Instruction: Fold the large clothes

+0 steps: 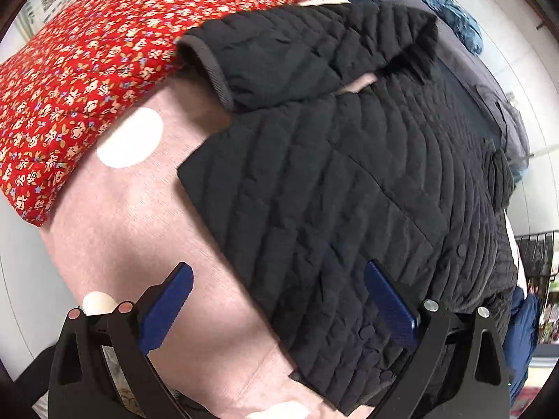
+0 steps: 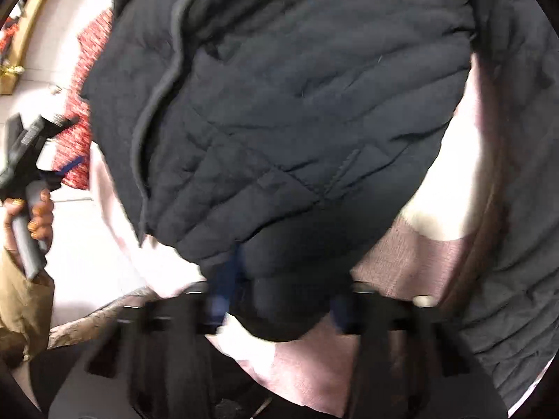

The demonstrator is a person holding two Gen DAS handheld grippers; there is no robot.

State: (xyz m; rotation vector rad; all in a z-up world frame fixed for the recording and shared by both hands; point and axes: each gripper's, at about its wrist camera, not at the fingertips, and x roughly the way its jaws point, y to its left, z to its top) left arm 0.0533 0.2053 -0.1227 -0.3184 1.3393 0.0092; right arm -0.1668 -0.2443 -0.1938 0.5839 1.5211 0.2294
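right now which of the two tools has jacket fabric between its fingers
The right tool: a fold of the black quilted jacket sits between its fingers. The left tool hangs open above the jacket's edge, gripping nothing.

Bare pink sheet [image 1: 139,244] beside black quilted jacket [image 1: 349,174]: I see open room under left gripper [image 1: 279,279]. Red floral quilt [image 1: 87,70] blocks far side. Right gripper [image 2: 279,300] crowded: jacket fold fills its jaws, jacket bulk ahead.
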